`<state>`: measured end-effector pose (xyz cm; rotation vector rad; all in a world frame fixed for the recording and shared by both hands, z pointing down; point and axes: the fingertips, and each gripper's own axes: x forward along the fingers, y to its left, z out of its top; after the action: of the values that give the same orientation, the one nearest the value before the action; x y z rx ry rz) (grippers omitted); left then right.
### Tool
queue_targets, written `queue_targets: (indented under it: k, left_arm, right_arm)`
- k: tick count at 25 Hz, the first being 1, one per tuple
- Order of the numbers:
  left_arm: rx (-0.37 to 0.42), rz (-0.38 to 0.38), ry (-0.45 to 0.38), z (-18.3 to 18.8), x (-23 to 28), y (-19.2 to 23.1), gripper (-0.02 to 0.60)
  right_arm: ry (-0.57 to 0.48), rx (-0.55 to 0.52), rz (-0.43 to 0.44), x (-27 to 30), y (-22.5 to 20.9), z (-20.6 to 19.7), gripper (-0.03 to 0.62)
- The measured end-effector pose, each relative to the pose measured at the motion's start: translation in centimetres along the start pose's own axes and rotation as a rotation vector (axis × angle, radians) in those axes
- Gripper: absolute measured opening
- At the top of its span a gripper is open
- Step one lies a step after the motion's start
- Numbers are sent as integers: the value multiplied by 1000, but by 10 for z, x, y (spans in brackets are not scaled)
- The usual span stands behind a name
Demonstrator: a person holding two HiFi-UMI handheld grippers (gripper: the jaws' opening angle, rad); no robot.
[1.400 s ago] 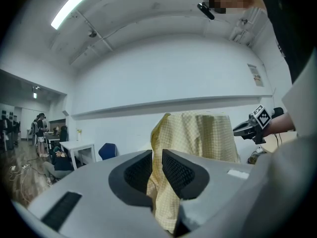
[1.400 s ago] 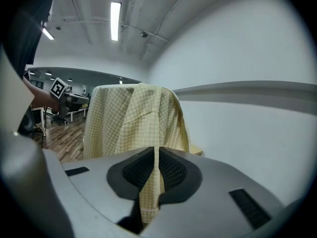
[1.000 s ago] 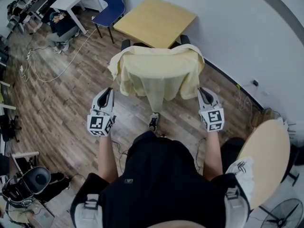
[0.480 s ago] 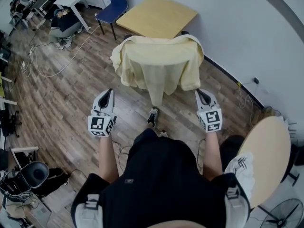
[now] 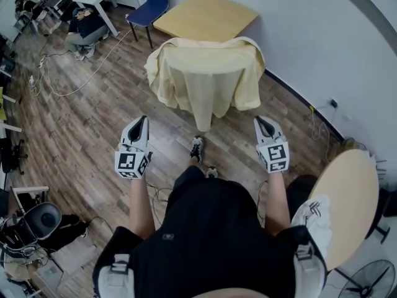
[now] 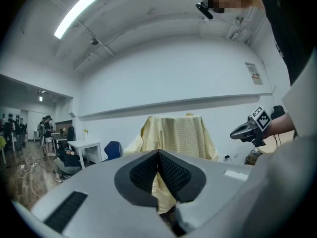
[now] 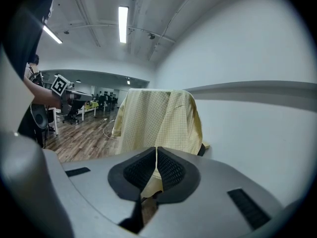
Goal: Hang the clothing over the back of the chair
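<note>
Right, closest in: the left hand-held gripper [image 5: 142, 121] and the right hand-held gripper [image 5: 261, 120] are both held out in front of the person, level with each other and well apart. Look along each one's own view and the ribbed pads are pressed together with nothing between them. Both are closed and both are empty. That fits a job that looks finished: there's no cloth to carry, so the jaws sit idle and clear of it. Between the two and lower down, a shoe [image 5: 197, 146] stands on the plank floor [image 5: 93, 123]. Off to the right of the right hand-held gripper, a round table [image 5: 347, 203] edges in.

Ahead of both, roughly centred between them and touching neither, there's the shirt [image 5: 208, 73]. It's pale yellow with a fine check, draped over the back of the chair [image 7: 201, 150]. The chair is all but buried, with only a dark bit showing at the cloth's right edge in the right gripper view. The cloth covers the top of the back and hangs down the side facing the person, a sleeve drooping at each end and a longer tongue down the middle. That even spread is, I'd say, what keeps it from sliding off. To my eye the hang is done, and all that's left would be a tidy-up if a corner sags.

Beyond the chair, a square table [image 5: 208, 17] sits just behind it by the wall [image 5: 310, 48]. Further out, left of the left hand-held gripper's line, stands a blue chair [image 5: 152, 2].
</note>
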<state>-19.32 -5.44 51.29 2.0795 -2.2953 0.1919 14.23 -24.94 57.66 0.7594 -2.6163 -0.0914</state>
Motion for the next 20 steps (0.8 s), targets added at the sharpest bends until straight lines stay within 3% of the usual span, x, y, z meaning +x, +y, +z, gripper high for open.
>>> queue_targets:
  k: [20]
  left_arm:
    - [37, -30, 16, 8, 15, -26, 2]
  right_arm:
    - [-3, 35, -13, -10, -16, -18, -3]
